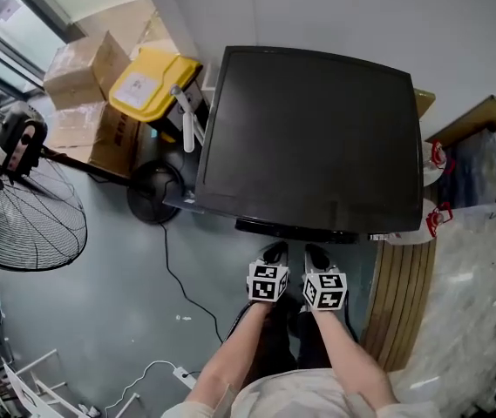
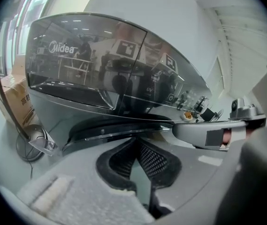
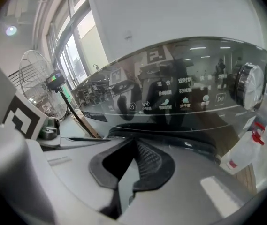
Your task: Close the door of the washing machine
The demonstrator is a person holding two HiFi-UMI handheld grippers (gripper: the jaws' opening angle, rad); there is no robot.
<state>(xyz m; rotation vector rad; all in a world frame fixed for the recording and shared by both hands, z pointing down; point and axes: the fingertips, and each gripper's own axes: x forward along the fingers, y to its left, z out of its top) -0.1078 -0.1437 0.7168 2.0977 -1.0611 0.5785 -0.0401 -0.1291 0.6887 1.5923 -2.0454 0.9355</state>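
1. Washing machine [image 1: 313, 138], dark and glossy on top, stands against the wall. Its door [image 1: 295, 230] shows as a dark curved rim under the front panel, lying close against the body. Whether it is latched cannot be told.
2. Fan [image 1: 21, 216] stands on the floor at the left, well apart from the machine and near the cardboard boxes [image 1: 82, 94].
3. Left gripper [image 1: 274, 255] points down at the door rim, tips just before it. Its jaws are pressed together with nothing between them.
4. Right gripper [image 1: 317, 257] sits just beside the left one, jaws likewise together and empty.
5. Dial [image 3: 248, 86] sits at the control panel's right end.
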